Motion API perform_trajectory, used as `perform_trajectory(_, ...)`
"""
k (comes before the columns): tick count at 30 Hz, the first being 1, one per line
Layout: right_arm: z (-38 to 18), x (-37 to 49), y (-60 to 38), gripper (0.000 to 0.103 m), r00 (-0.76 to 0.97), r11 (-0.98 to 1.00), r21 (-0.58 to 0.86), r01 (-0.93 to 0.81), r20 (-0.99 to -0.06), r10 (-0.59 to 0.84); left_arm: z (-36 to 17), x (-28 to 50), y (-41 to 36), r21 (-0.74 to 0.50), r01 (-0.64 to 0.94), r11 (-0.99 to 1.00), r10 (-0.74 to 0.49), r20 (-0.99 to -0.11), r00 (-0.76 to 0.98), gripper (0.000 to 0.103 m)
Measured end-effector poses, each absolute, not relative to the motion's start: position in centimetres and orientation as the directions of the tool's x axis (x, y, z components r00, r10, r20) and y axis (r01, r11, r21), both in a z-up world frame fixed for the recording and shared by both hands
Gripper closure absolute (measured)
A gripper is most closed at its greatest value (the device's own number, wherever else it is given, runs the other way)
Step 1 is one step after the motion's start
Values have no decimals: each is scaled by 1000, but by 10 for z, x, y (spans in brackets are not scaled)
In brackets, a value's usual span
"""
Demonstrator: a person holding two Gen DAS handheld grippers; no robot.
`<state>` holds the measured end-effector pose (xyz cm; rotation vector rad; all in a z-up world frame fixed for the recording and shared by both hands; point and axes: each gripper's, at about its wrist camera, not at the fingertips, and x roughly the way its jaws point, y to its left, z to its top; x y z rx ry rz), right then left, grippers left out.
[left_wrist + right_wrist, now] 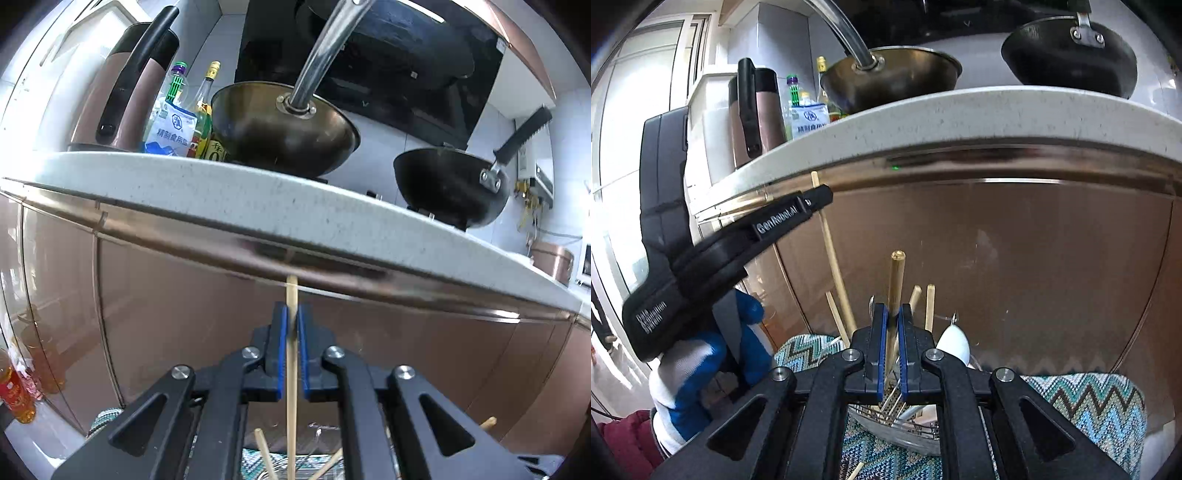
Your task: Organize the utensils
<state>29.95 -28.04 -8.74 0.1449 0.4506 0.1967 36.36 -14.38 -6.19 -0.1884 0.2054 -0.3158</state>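
Your left gripper (292, 312) is clamped on a pale chopstick (291, 373), held upright in front of the brown cabinet (184, 314), just under the countertop (258, 199). To its right, your right gripper (893, 314) pinches a thicker wooden stick (896, 280), its rounded tip well below that countertop, directly above the wire utensil basket (905, 424) on the zigzag cloth (1089, 406).

The right gripper (893, 315) has its jaws closed on an upright gold-tipped utensil handle (896, 280), which rises above them. Below the jaws sits a wire utensil basket (908, 430) on a zigzag cloth (1089, 410) — chopsticks (929, 306) and a white spoon (955, 343) stand just right of them. Left of the jaws, the left gripper (816, 199), held in a blue-and-white gloved hand (698, 373), pinches a long chopstick (831, 247).
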Motion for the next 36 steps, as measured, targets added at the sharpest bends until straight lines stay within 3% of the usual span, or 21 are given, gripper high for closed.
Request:
perform_trajectory(2,-89,298,-280,97,881,970,185,-159,-416,224,-64,361,-141,-209,280,937,-317,-169,933,95)
perform_trajectory(6,-84,289,-283,86,889,969,193,-153,-402,220,-59,354,-132,-219,278,935,-317,-167,934,83)
perform_trajectory(22,-44,216,-281,80,915,978,179,-106,-368,167,-23,253,-92,-60,209,976,-217,-231,948,62)
perform_trajectory(31,-24,159,-271,65,929,982,167,-82,-344,136,-5,184,-68,-7,210,978,-207,-205,957,49)
perform_trajectory(36,-12,128,-264,55,940,987,145,-66,-322,110,5,153,-57,-4,216,976,-213,-192,958,47)
